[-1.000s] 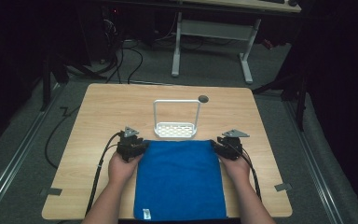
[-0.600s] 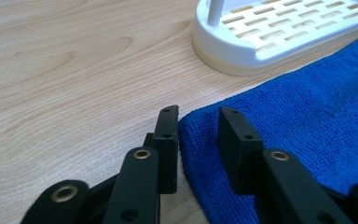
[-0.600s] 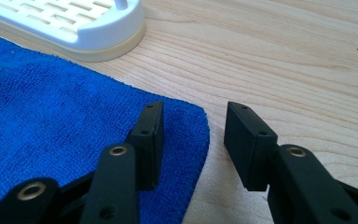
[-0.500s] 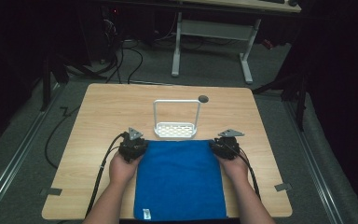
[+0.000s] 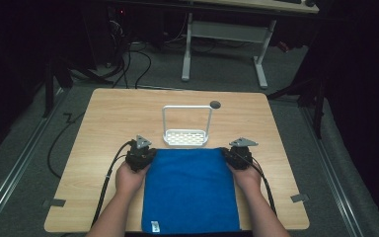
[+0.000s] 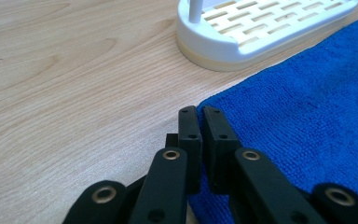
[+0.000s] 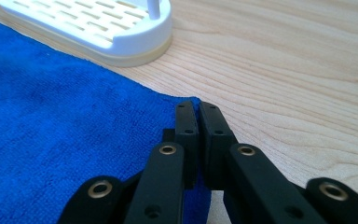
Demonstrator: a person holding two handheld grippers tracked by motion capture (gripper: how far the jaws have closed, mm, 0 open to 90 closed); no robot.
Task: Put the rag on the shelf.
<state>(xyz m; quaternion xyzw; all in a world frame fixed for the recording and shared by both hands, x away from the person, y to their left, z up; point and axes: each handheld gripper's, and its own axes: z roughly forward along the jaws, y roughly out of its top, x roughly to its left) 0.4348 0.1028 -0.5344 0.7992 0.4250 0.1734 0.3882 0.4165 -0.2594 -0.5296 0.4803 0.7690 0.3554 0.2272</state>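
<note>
A blue towel (image 5: 190, 190) lies flat on the wooden table (image 5: 118, 113), its near edge at the table's front. My left gripper (image 5: 149, 151) sits at the towel's far left corner, and its jaws (image 6: 200, 112) are closed together over that corner of the towel (image 6: 307, 116). At the far right corner my right gripper (image 5: 226, 151) rests the same way, jaws (image 7: 198, 107) closed on the edge of the towel (image 7: 65, 116). The corners are still down on the table. A hand holds each gripper.
A white slotted rack (image 5: 186, 138) with a tall wire handle stands just beyond the towel's far edge, close to both grippers (image 6: 261, 28) (image 7: 98, 28). A small grey disc (image 5: 215, 104) lies behind it. Cables trail off the table's left and right.
Both grippers have edged slightly inward toward the towel's far corners. The towel and the rack have not moved.
</note>
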